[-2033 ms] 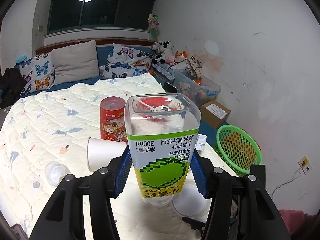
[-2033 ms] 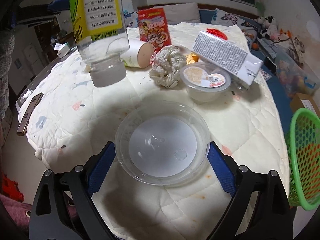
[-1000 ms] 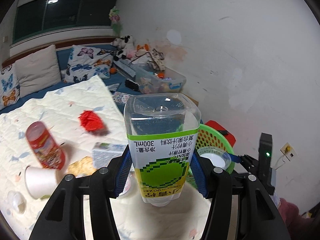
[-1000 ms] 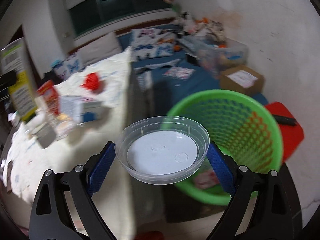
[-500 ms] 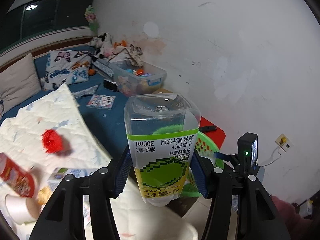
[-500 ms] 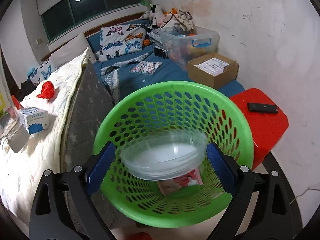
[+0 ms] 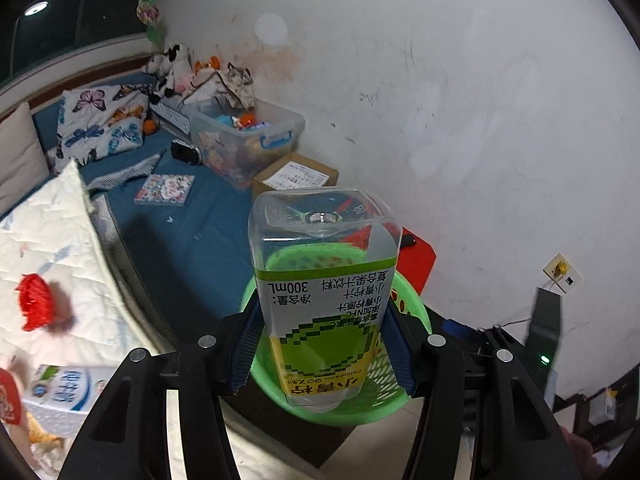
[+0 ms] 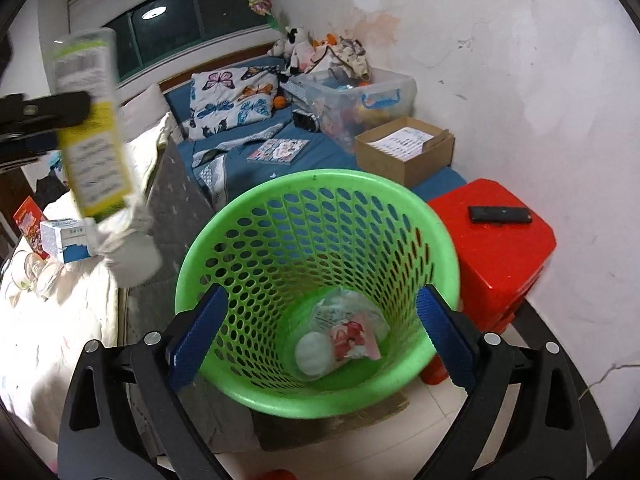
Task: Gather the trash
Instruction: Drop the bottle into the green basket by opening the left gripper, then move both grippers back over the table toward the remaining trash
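My left gripper (image 7: 324, 354) is shut on an empty clear juice bottle (image 7: 326, 300) with a green and yellow label, held upside down above the green mesh basket (image 7: 412, 320). From the right wrist view, that bottle (image 8: 94, 152) hangs blurred at the upper left. My right gripper (image 8: 320, 336) stands open over the green basket (image 8: 316, 280) with nothing between its blue pads. A clear plastic lid (image 8: 316, 354) and a wrapper (image 8: 352, 336) lie at the basket's bottom.
A red stool (image 8: 492, 240) with a black remote (image 8: 500, 215) stands right of the basket. A cardboard box (image 8: 404, 152) and a clear storage bin (image 8: 356, 100) sit behind. The quilted bed (image 7: 52, 260) at left holds a red crumpled ball (image 7: 36, 300) and a carton (image 7: 64, 394).
The clear lid has left my right gripper and now lies in the basket. My left gripper has swung right with the bottle, from over the bed to above the basket.
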Available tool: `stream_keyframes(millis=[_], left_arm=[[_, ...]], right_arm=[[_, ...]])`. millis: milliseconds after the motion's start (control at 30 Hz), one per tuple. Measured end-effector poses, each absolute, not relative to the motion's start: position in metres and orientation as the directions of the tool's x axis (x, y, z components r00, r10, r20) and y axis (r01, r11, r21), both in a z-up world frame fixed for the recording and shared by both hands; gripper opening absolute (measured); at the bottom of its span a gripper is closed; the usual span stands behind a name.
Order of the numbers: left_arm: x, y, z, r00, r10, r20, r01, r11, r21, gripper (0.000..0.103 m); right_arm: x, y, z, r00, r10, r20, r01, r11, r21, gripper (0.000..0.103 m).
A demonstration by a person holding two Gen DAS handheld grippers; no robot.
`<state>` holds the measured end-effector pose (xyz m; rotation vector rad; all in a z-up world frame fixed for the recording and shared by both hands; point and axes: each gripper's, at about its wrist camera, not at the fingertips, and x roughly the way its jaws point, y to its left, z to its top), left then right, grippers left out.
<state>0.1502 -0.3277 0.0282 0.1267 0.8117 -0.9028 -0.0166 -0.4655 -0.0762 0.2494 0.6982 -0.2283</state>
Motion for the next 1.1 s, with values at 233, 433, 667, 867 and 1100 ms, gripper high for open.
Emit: stream_keyframes(millis=[233, 433, 667, 867, 1100], left_arm=[[0.158, -0.364, -0.002, 0.311, -0.608, -0.73, 0.74, 0.637, -0.215, 0.054], [0.156, -0.391, -0.022, 0.268, -0.593, -0.759, 0.747, 0.625, -0.225, 0.054], [0.15, -0.408, -0.03, 0.225, -0.601, -0.767, 0.759, 0.601, -0.248, 0.071], [0.147, -0.394, -0.028, 0.223, -0.607, -0.763, 0.76, 0.598, -0.254, 0.075], [0.138, -0.349, -0.015, 0.289, -0.612, -0.736, 0.737, 0.633, -0.237, 0.074]], right_arm=[[-0.038, -0.472, -0.077, 0.751, -0.138, -0.646, 0.318, 0.932, 0.171, 0.095], [-0.053, -0.481, -0.076, 0.761, -0.16, -0.629, 0.354, 0.914, 0.196, 0.094], [-0.07, -0.492, -0.073, 0.768, -0.178, -0.616, 0.388, 0.894, 0.225, 0.094], [-0.074, -0.49, -0.072, 0.769, -0.171, -0.616, 0.385, 0.893, 0.232, 0.094], [-0.063, -0.472, -0.066, 0.782, -0.132, -0.61, 0.335, 0.913, 0.233, 0.094]])
